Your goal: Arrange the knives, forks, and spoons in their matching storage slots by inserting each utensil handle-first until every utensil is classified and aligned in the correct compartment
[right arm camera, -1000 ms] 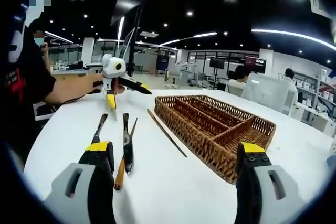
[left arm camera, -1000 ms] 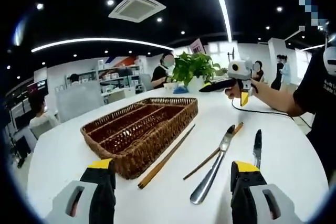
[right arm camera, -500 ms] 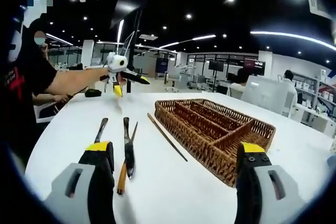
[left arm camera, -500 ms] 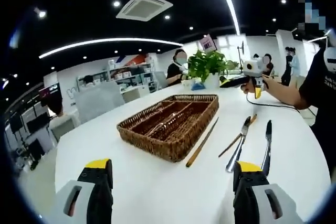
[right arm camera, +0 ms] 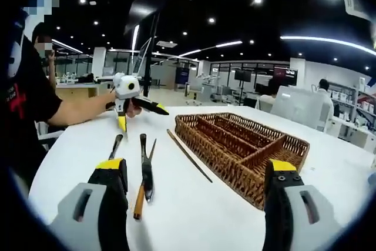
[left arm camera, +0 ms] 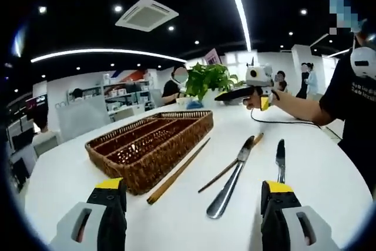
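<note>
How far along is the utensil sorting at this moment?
Nothing looks sorted yet: the wicker tray compartments appear empty. Nothing is in hand: the left tool and right tool are open. The spoon, knife and chopsticks lie on the table, waiting to be slotted.

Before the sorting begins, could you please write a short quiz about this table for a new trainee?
1. True or false: the wicker tray already holds a utensil.
2. In the left gripper view, which lies closest to the tray?
A. the long wooden chopstick
B. the spoon
C. the knife
3. Fill in: both the left tongs and the right tongs are ____ and grip nothing.

Key:
1. False. Its visible compartments look empty, and the utensils lie on the white table.
2. A. It lies alongside the tray's edge.
3. Open.
</note>
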Motion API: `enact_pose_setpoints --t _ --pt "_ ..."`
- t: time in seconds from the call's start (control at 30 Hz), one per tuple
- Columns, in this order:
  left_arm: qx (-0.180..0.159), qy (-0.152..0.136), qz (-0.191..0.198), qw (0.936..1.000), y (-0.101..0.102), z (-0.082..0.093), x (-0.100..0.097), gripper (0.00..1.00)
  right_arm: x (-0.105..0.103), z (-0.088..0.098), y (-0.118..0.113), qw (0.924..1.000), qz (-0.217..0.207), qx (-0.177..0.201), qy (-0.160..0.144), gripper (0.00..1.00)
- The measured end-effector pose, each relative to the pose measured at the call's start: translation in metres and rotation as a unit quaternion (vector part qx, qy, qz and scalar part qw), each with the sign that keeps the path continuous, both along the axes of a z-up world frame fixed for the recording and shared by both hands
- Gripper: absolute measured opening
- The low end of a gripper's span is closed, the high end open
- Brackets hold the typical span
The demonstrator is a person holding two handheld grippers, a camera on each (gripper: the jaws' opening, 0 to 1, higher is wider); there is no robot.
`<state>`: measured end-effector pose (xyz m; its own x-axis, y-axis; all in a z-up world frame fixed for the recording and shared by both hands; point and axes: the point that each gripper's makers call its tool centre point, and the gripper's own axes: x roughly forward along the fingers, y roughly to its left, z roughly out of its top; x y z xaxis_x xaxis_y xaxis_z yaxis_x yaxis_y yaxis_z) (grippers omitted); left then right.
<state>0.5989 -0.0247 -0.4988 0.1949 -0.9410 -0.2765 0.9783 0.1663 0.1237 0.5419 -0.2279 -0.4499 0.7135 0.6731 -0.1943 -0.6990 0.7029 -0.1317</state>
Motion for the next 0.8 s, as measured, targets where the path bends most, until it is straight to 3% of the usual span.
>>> enact_pose_setpoints --t 0.03,0.13,0.3,0.47,0.57,0.7,0.8 --pt "0.002 0.003 -0.003 1.0 0.0 -0.001 -0.001 0.88 0.0 0.0 0.001 1.0 0.002 0.003 -0.001 0.99" --pt "0.01 0.006 -0.005 0.9999 -0.003 -0.006 -0.003 0.88 -0.003 -0.005 0.009 0.9998 0.02 0.004 0.006 0.99" --pt "0.027 0.007 -0.017 0.9994 -0.005 -0.01 -0.01 0.79 -0.006 -0.021 0.026 0.9988 0.044 -0.013 0.017 0.98" --pt "0.036 0.006 -0.026 0.999 -0.012 -0.012 -0.014 0.66 -0.006 -0.038 0.042 0.9973 0.057 -0.037 0.026 0.91" --pt "0.044 0.011 -0.039 0.9982 -0.014 -0.015 -0.019 0.58 -0.007 -0.046 0.051 0.9961 0.067 -0.049 0.028 0.8" --pt "0.048 0.009 -0.051 0.9975 -0.015 -0.015 -0.025 0.46 -0.01 -0.059 0.06 0.9934 0.079 -0.054 0.062 0.81" --pt "0.046 0.006 -0.054 0.9975 -0.017 -0.014 -0.027 0.41 -0.01 -0.062 0.061 0.9923 0.076 -0.042 0.087 0.74"
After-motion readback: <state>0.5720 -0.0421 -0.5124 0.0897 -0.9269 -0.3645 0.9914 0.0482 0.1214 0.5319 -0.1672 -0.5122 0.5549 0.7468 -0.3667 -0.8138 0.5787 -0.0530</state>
